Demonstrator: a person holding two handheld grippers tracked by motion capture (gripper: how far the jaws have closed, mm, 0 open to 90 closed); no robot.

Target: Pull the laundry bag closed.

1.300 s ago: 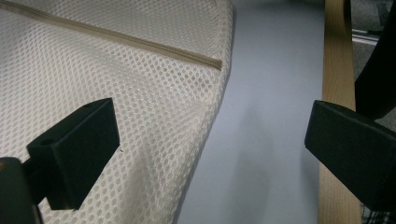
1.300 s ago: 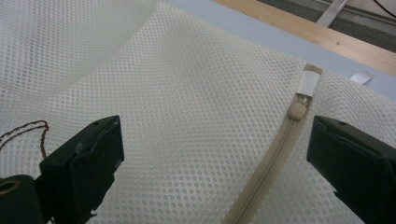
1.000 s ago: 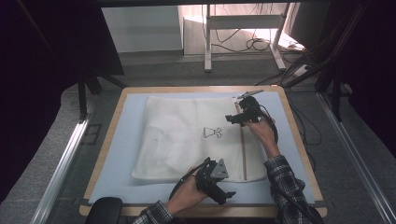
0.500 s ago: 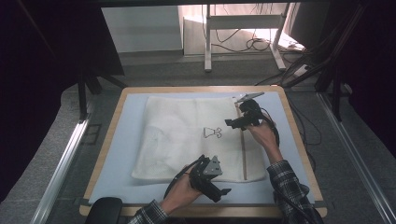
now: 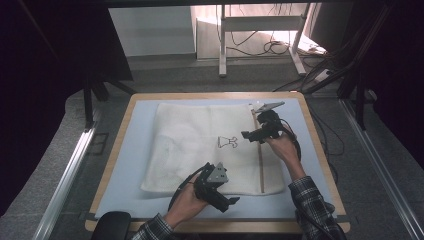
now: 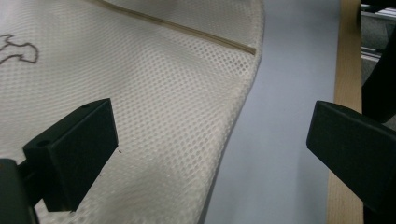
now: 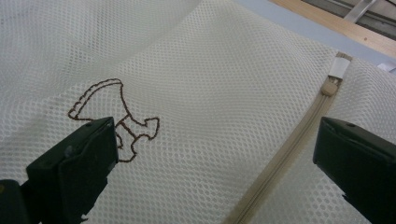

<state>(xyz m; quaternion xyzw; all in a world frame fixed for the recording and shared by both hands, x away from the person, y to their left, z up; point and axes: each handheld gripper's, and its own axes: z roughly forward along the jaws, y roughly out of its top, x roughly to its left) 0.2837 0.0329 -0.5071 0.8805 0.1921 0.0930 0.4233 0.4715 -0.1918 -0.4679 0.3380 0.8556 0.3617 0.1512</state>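
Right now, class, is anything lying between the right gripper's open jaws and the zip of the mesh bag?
Nothing visible. The right gripper hangs open over the mesh bag, and the zip lies bare between its jaws.

The table (image 5: pixel 116 165) has a light wooden rim enclosing a pale blue surface. A white mesh bag (image 5: pixel 195 145) lies flat on that surface, centred between the left and right edges. A beige zipper (image 5: pixel 260 165) runs along the bag near its right side, from far edge toward near edge. A small brown embroidered figure (image 5: pixel 227 142) marks the bag's middle.
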